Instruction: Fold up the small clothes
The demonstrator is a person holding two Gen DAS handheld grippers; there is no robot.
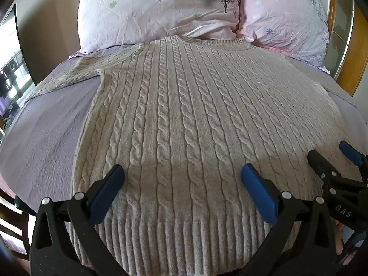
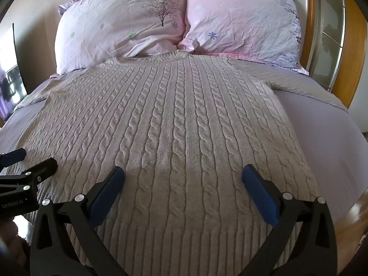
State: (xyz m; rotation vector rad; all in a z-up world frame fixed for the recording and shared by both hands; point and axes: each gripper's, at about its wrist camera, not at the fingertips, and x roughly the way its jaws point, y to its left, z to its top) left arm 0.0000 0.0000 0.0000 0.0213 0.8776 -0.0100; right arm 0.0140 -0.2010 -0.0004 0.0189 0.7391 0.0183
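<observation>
Sweater spread flat on the bed, both hand-held grippers poised over its hem.

The cream sweater (image 1: 184, 115) lies face-up on the bed (image 1: 46, 138), collar by the pillows (image 1: 156, 11), sleeves out sideways. The left hand-held gripper (image 1: 181, 184) and right hand-held gripper (image 2: 184, 184) hover above the ribbed hem, jaws spread wide, holding nothing. The thick knit could bunch or slip if a jaw catches only the top layer, skewing the fold. Bare sheet lies either side of the body; the pillows crowd the collar and the wooden frame (image 2: 354, 46) bounds the right.
</observation>
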